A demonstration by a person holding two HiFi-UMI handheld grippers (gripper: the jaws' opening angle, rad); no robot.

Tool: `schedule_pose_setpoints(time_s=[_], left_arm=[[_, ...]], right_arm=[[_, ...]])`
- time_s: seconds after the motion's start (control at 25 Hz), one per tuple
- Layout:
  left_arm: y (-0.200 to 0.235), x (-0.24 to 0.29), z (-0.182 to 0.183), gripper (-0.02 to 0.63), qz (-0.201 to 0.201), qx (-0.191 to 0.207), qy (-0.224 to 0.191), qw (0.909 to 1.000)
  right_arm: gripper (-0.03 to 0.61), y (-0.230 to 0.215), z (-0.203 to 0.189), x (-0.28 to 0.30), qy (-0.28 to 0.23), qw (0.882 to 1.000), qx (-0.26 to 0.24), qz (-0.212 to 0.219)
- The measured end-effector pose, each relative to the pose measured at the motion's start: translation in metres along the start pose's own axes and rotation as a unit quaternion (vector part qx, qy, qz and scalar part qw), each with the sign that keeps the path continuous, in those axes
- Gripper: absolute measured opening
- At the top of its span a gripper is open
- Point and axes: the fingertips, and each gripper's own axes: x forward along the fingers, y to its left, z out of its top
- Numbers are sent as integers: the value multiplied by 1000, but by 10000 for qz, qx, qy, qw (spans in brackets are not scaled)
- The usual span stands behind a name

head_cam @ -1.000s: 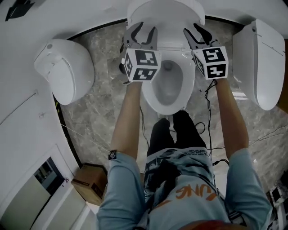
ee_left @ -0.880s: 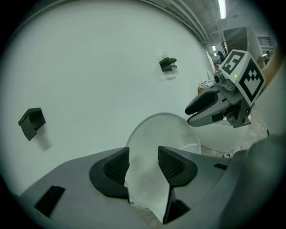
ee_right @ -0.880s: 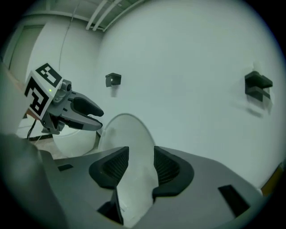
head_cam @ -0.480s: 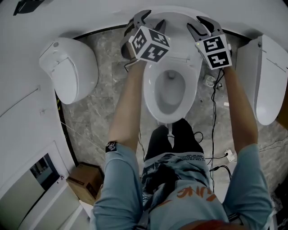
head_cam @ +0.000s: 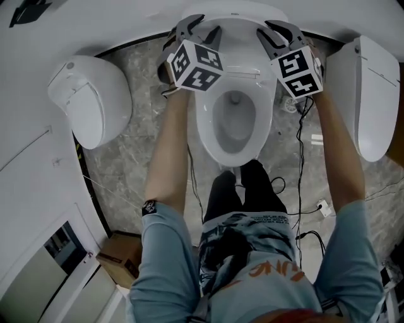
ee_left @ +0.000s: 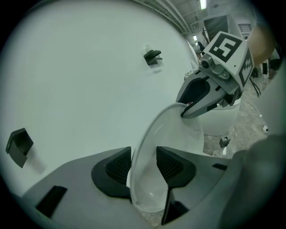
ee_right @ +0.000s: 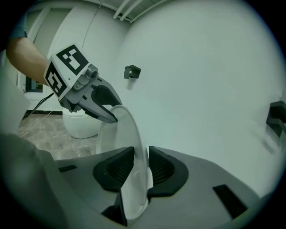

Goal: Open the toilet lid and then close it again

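The white toilet lid stands raised behind the open bowl and seat. My left gripper is at the lid's left edge and my right gripper at its right edge. In the left gripper view the lid's rim passes between the pads of the left gripper. There is slack beside it, and the jaws are closing. In the right gripper view the rim is pinched by the right gripper, whose jaws are still closing. Each gripper shows in the other's view, on the opposite edge.
Another white toilet stands at the left and one with a closed lid at the right. Black cables trail over the marble floor. A cardboard box lies low left. The white wall behind carries black brackets.
Both grippers have moved away from the bowl, up along the lid's side edges, and both have rolled. The lid has stayed raised.
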Motion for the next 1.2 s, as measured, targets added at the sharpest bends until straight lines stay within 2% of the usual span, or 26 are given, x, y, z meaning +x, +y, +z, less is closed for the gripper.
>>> schedule_pose_setpoints(time_s=[0.28,0.48,0.68,1.0,1.12,1.2], left_arm=[[-24,-45,-11,163,-179,-33,-307,9994],[-42,-81,-22,153,-376,-10,-338,9987],[-71,-118,-39,150,-610,-124,-613,9962],[-132,-159,-84,136,-1250,152,-329,9915],[-160,-173,-104,123,-1435,435,-121,9886],[-172,-181,-115,120,-1525,455,-79,9872]], right_arm=[[114,36,1,-33,2,10000,24,36],[109,67,1,-59,98,9999,-29,84],[110,105,-5,-89,123,9999,-27,6],[107,175,-29,-129,258,9994,-130,175],[103,204,-40,-149,353,9981,-440,254],[103,220,-48,-155,465,9966,-625,267]])
